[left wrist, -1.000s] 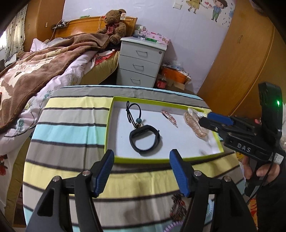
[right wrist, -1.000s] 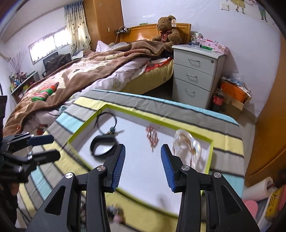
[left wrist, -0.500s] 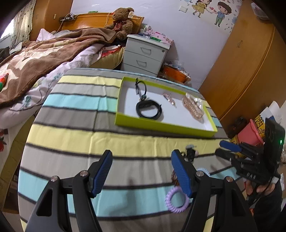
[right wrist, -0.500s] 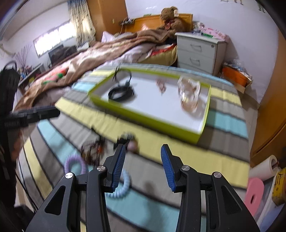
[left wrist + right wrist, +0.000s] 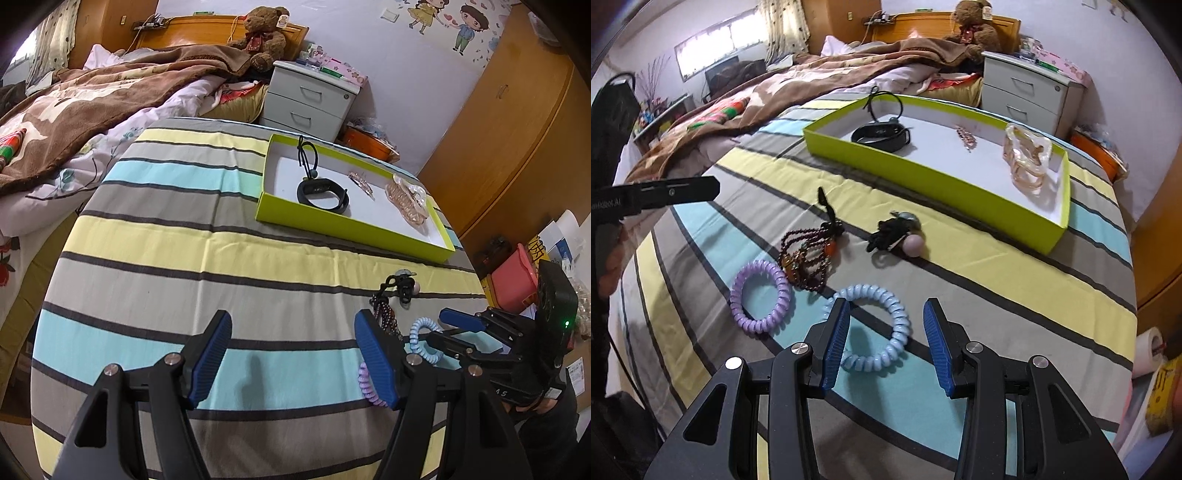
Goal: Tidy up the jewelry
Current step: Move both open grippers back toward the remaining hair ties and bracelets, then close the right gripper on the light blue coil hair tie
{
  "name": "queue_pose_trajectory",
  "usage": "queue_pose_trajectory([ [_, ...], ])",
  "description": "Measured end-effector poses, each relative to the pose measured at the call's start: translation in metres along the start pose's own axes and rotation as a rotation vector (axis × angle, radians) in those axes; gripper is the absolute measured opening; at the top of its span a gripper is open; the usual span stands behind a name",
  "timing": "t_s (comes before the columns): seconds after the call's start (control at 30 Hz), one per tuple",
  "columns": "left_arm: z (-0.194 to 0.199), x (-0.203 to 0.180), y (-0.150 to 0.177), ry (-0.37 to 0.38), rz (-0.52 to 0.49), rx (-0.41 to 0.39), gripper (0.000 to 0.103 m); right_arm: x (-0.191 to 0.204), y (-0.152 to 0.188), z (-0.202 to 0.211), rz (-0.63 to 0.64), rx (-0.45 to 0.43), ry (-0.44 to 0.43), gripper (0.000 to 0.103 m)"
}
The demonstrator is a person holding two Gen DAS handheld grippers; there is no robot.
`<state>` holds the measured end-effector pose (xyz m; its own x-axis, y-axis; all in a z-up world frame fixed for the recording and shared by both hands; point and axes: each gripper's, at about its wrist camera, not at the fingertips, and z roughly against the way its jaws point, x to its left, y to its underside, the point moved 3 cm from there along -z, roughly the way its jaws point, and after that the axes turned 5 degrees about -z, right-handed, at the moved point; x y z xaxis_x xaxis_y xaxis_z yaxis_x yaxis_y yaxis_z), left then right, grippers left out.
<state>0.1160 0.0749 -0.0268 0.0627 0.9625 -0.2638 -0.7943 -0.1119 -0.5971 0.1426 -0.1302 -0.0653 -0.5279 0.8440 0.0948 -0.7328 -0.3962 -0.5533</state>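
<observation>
Hovering low in the right wrist view, the right gripper (image 5: 886, 332) has its fingers spread over the light blue coil hair tie (image 5: 871, 325) at lower centre, gripping nothing. The purple coil tie (image 5: 761, 297) and bead bracelet (image 5: 805, 258) sit to its left. The green tray (image 5: 960, 177) is upper centre. The left gripper (image 5: 291, 362) is spread wide too, empty, over the striped cloth (image 5: 184, 258).

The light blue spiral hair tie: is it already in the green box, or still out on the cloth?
Out. The light blue spiral hair tie lies on the striped cloth, outside the green box.
</observation>
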Motion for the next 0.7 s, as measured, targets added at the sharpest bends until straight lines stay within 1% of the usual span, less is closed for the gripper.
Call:
queue_pose_trajectory([
  [0.13, 0.0, 0.001, 0.002, 0.006, 0.007, 0.004, 0.071, 0.004, 0.003, -0.006, 0.017, 0.021, 0.035, 0.043],
  [0.23, -0.001, 0.001, 0.003, 0.004, 0.003, 0.012, 0.071, 0.005, 0.004, -0.006, 0.027, 0.008, 0.047, 0.042],
  [0.3, -0.003, 0.0, 0.004, 0.004, 0.001, 0.018, 0.071, 0.006, 0.006, -0.005, 0.029, -0.001, 0.046, 0.04],
  [0.37, -0.005, -0.001, 0.004, 0.002, 0.0, 0.022, 0.071, 0.005, 0.007, -0.004, 0.03, -0.007, 0.044, 0.033],
  [0.4, -0.005, -0.002, 0.004, 0.002, -0.001, 0.024, 0.071, 0.006, 0.007, -0.004, 0.03, -0.009, 0.043, 0.031],
  [0.47, -0.007, -0.004, 0.004, -0.002, -0.002, 0.031, 0.071, 0.005, 0.008, -0.003, 0.028, -0.015, 0.043, 0.022],
  [0.6, -0.01, -0.009, 0.005, -0.006, -0.01, 0.042, 0.071, 0.005, 0.01, -0.002, 0.027, -0.025, 0.034, 0.016],
  [0.67, -0.011, -0.012, 0.005, -0.009, -0.013, 0.048, 0.071, 0.003, 0.01, -0.002, 0.023, -0.031, 0.036, 0.011],
  [0.7, -0.012, -0.014, 0.005, -0.008, -0.015, 0.052, 0.071, 0.003, 0.01, -0.001, 0.019, -0.034, 0.032, 0.011],
])
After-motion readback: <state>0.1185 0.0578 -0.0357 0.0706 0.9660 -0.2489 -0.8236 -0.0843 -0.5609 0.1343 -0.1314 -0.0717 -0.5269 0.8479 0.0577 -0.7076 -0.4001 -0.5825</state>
